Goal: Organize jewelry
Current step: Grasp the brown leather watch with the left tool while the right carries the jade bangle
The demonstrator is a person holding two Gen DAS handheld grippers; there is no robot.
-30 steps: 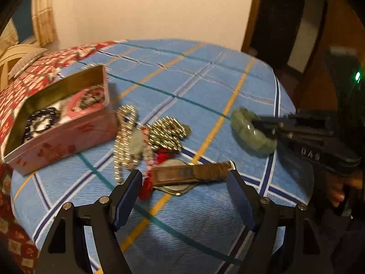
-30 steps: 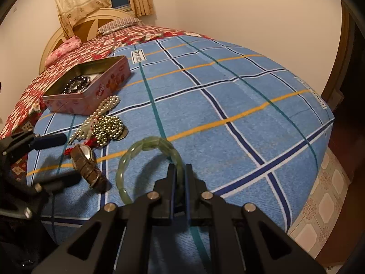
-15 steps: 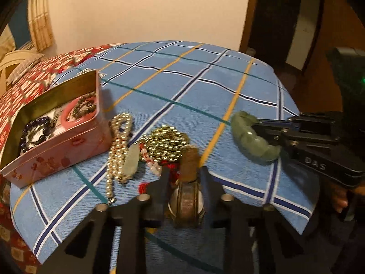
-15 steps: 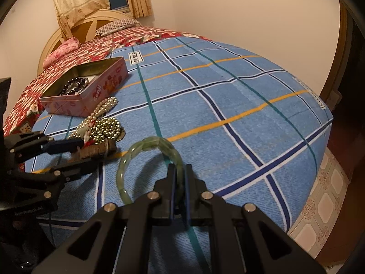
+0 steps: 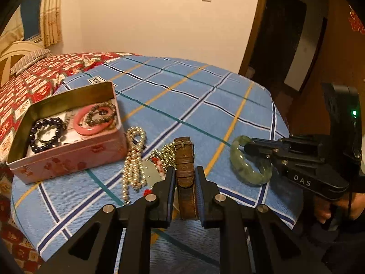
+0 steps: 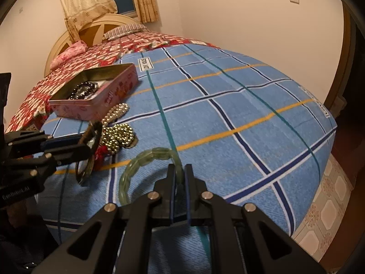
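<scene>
My left gripper (image 5: 184, 173) is shut on a brown leather watch (image 5: 185, 159) and holds it above the bed; the watch also shows in the right wrist view (image 6: 90, 147). My right gripper (image 6: 179, 171) is shut on a green jade bangle (image 6: 146, 159), which also shows in the left wrist view (image 5: 246, 166). A pink tin box (image 5: 68, 155) at left holds a dark bead bracelet (image 5: 45, 134) and a pink bangle (image 5: 93, 121). A pearl necklace (image 5: 133, 159) and gold beads (image 6: 117, 134) lie beside the box.
The jewelry lies on a blue plaid blanket (image 5: 194, 96) over a bed with a red patterned quilt (image 5: 29, 77). The bed's edge drops off at right to a tiled floor (image 6: 324, 207). A doorway (image 5: 285, 45) stands behind.
My left gripper closed on the watch, then lifted it off the blanket, now with the tin box closer in view. My right gripper kept hold of the jade bangle.
</scene>
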